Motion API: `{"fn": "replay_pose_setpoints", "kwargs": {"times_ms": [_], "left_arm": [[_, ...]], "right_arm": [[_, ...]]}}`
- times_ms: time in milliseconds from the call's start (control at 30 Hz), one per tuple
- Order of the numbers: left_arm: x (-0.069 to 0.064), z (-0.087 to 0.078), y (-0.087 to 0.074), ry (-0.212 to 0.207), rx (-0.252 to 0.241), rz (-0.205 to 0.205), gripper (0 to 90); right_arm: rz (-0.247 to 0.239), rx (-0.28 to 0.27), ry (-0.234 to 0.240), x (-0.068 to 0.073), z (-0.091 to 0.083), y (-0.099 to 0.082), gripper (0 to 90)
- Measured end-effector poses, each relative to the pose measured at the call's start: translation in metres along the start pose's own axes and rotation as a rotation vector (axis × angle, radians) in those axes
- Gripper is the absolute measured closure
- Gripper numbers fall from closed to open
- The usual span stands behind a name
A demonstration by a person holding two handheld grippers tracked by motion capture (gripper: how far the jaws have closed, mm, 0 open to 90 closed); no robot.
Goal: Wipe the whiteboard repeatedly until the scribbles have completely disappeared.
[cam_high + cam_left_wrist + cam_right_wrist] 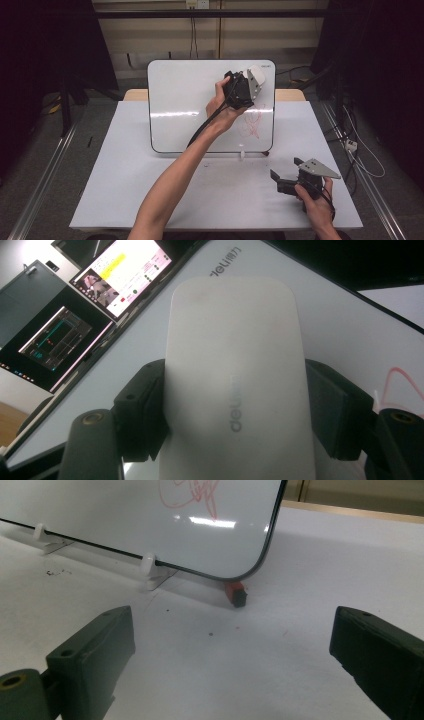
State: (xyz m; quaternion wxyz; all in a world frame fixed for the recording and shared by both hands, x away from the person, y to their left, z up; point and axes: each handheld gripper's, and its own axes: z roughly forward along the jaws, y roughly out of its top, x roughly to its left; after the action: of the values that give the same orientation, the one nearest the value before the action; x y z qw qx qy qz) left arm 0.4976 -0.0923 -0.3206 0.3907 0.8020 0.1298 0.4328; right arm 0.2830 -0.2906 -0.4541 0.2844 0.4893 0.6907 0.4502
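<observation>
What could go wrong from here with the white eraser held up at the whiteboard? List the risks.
1. The white plastic eraser is clamped by the left gripper low on its sides; pressing hard could tilt it in the jaws.
2. The white glossy whiteboard stands on small white clips; a firm push might tip or slide it.
3. The red scribble lies below the eraser, so a stroke at this height would likely miss it.
</observation>
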Motion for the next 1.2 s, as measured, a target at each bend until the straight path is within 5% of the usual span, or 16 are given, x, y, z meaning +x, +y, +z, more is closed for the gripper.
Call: {"fn": "replay_pose_setpoints", "kwargs": {"times_ms": [533,800,1000,1200], "left_arm": [[-0.012,0.002,-0.001,0.014,0.012,0.055,31.1],[-0.037,-0.001,-0.007,-0.015,0.006,0.082,31.2],[-0.068,-0.007,-0.021,-0.047,-0.017,0.111,31.2],[-0.069,-0.010,-0.021,-0.050,-0.016,0.113,31.2]], "right_arm": [[0.000,0.003,0.001,0.001,0.001,0.000,4.5],[-0.003,0.005,0.003,0.002,0.002,0.001,4.5],[-0.005,0.002,0.001,0.003,0.001,0.001,4.5],[-0.009,0.002,0.003,0.003,0.001,0.001,4.5]]}}
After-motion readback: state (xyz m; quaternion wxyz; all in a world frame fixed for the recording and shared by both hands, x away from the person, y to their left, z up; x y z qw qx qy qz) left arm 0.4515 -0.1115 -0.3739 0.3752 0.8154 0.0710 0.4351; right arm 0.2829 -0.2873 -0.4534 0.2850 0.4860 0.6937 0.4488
